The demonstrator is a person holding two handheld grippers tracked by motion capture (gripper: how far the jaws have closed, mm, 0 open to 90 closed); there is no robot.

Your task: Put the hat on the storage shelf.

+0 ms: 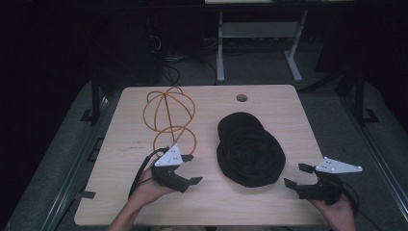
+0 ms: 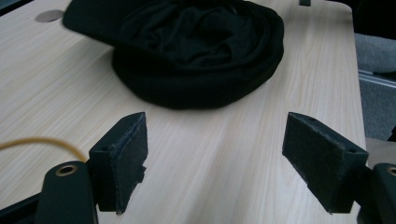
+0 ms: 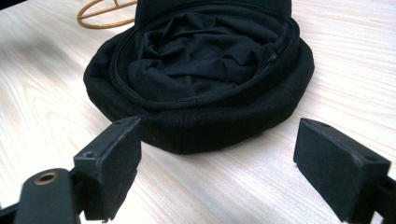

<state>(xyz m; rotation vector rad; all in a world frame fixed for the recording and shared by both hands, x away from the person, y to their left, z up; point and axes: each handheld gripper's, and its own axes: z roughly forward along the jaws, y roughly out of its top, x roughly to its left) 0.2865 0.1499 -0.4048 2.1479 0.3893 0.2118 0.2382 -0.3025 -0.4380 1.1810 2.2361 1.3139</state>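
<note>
Centrally on the bench (image 1: 120, 139) lies the black cap (image 1: 249, 150), opening up, apparently only crumpled lining inside. Left gripper (image 1: 190, 168) and right gripper (image 1: 294, 174) flank it, fingers apart, empty.

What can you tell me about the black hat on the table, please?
The hat is a soft black fabric cap lying upside down on the table, its crumpled lining facing up inside a thick rolled rim, with a flat brim toward the far edge. It sits right of centre, between both open grippers; neither touches it.
</note>
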